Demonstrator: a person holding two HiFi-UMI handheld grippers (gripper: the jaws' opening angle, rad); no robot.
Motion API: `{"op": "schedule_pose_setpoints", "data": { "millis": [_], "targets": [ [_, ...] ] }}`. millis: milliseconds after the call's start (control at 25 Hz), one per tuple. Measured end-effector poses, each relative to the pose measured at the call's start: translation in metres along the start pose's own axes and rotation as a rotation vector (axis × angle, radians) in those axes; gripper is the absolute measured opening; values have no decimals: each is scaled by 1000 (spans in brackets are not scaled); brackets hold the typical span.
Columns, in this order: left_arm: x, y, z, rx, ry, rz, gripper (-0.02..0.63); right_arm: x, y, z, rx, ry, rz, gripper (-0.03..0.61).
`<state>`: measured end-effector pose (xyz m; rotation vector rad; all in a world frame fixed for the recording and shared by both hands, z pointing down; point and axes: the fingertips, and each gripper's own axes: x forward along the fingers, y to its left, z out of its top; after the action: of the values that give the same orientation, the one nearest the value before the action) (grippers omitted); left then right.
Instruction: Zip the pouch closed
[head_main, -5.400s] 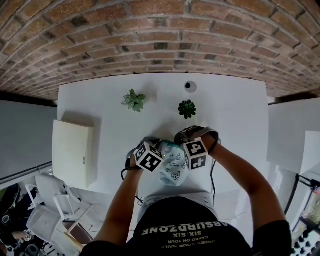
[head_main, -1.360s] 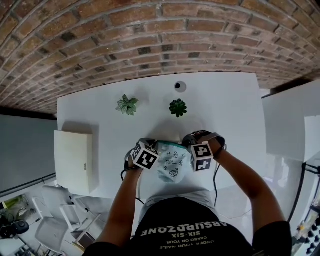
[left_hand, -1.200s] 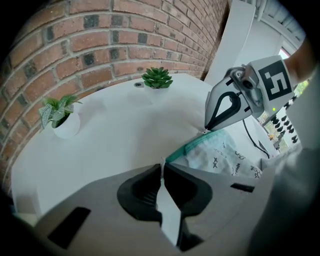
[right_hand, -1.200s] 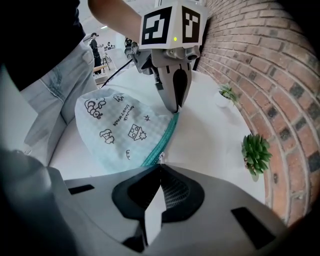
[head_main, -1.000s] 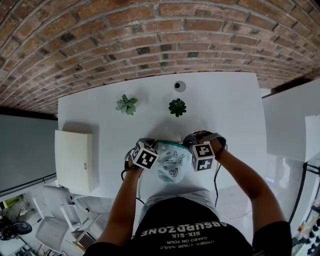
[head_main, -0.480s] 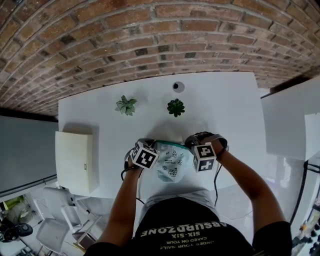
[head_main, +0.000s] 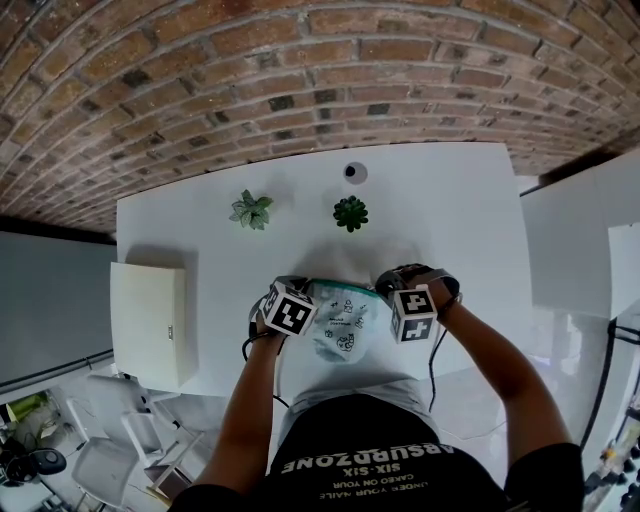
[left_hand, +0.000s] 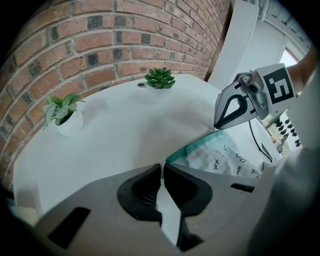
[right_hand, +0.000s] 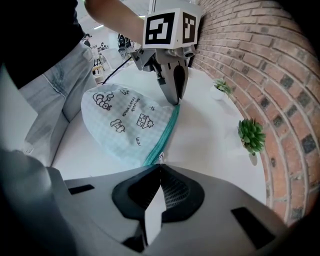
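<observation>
Setting: office-style workroom. White bench (head_main: 460, 210) stands against an exposed brick wall (head_main: 300, 70); round cable port (head_main: 350, 172) at its far edge, pale-leaved potted plant (head_main: 250, 210) and potted succulent (head_main: 350, 213) near it.

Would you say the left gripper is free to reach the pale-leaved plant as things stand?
Probably not yet: the way to the pale-leaved plant looks open, but the left gripper is shut on the pouch and must let go first.

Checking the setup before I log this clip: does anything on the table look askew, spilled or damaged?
Nothing stands out. The pouch lies on the table, pinched at either end of its teal zip by the left gripper and right gripper; the pale plant and dark plant stand upright.
</observation>
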<state>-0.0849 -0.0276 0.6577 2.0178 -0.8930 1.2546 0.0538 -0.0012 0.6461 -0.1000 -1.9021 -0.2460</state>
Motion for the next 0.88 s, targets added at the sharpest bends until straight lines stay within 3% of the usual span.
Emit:
{"op": "schedule_pose_setpoints", "data": {
  "millis": [480,880],
  "targets": [
    [1,1,-1,-11,-14,19,26,-5,10,-17,93,3,-26,0],
    [-5,-3,0,-83,-40,31,27,-3,9,-14,181,-30,-90,0]
  ]
}}
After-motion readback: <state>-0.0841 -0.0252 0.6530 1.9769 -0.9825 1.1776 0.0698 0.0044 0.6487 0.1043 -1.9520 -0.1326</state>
